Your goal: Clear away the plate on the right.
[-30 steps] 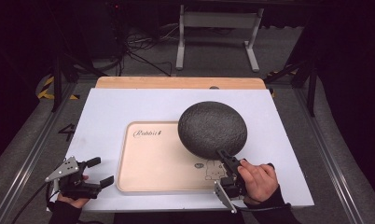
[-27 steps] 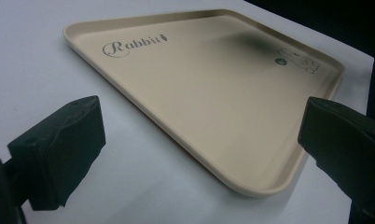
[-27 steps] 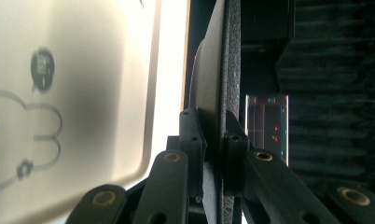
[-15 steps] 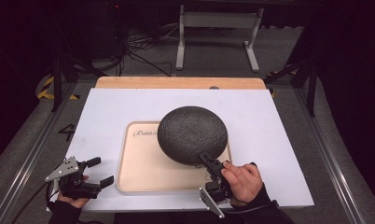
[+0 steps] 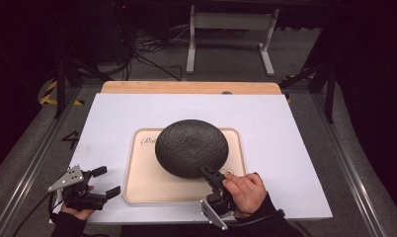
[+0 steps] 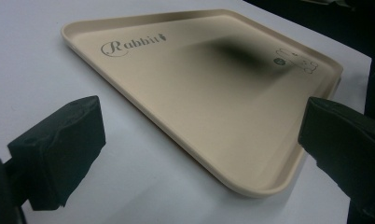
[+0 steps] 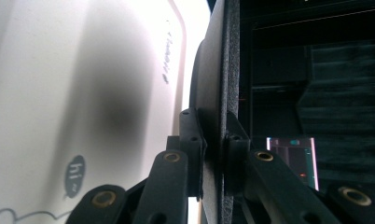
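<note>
A dark, rough, round plate hangs over the middle of a beige tray marked "Rabbit". My right gripper is shut on the plate's near rim, a hand behind it. The right gripper view has the plate edge-on, pinched between both jaws of the right gripper, with the tray to its left. Off the tray's near left corner, my left gripper rests open on the table. In its own view the left gripper holds nothing, its jaws wide apart in front of the tray.
The tray lies on a white tabletop with a wooden board along its far edge. Beyond the table stand a metal frame and loose cables on the dark floor. Metal rails run along both sides.
The right gripper has carried the plate leftward, from the tray's right end to over its middle. The left gripper has stayed in place, open.
</note>
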### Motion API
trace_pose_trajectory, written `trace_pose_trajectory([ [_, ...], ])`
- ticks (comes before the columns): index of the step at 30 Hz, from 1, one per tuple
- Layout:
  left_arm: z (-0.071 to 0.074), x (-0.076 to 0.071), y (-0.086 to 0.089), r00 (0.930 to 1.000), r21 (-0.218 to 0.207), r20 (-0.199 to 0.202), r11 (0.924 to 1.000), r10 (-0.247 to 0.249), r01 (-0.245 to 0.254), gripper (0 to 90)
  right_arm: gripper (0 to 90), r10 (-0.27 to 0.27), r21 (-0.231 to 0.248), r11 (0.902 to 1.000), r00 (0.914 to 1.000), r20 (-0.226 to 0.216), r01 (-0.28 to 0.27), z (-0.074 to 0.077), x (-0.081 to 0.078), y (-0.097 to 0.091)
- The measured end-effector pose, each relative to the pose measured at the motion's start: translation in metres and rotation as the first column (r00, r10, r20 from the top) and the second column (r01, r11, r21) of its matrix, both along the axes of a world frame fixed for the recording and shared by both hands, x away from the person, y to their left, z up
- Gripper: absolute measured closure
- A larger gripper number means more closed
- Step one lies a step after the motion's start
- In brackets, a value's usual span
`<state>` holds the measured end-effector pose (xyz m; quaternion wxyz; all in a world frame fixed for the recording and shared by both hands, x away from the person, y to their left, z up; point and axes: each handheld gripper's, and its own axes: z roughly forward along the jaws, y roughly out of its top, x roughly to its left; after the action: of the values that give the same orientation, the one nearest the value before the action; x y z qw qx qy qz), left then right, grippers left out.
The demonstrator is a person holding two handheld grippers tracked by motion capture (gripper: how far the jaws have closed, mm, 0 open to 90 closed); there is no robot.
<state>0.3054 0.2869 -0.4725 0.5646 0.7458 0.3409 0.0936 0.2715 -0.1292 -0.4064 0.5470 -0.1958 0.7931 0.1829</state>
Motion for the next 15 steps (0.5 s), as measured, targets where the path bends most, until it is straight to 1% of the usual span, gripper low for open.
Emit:
trace_pose_trajectory([
  [7,0.0,0.0,0.0,1.0,-0.002,0.001,1.0,0.0,0.0,1.3,83.3,0.002,-0.033,0.9995,0.9986,-0.052,-0.004,-0.014,0.004,0.007],
  [9,0.0,0.0,0.0,1.0,0.001,0.003,1.0,-0.001,0.001,1.3,83.3,0.002,-0.038,0.9993,0.9973,-0.074,-0.005,-0.018,0.005,0.008],
  [13,0.0,0.0,0.0,1.0,0.0,0.001,1.0,-0.001,0.001,1.3,83.3,-0.001,-0.048,0.9988,0.9963,-0.086,-0.004,-0.022,0.006,0.01],
  [14,0.0,0.0,0.0,1.0,0.001,0.003,1.0,-0.001,0.001,1.3,83.2,0.001,-0.055,0.9985,0.995,-0.1,-0.006,-0.024,0.007,0.011],
  [15,0.0,0.0,0.0,1.0,0.002,0.003,1.0,-0.001,0.001,1.3,83.3,-0.001,-0.058,0.9983,0.9947,-0.102,-0.005,-0.026,0.007,0.012],
])
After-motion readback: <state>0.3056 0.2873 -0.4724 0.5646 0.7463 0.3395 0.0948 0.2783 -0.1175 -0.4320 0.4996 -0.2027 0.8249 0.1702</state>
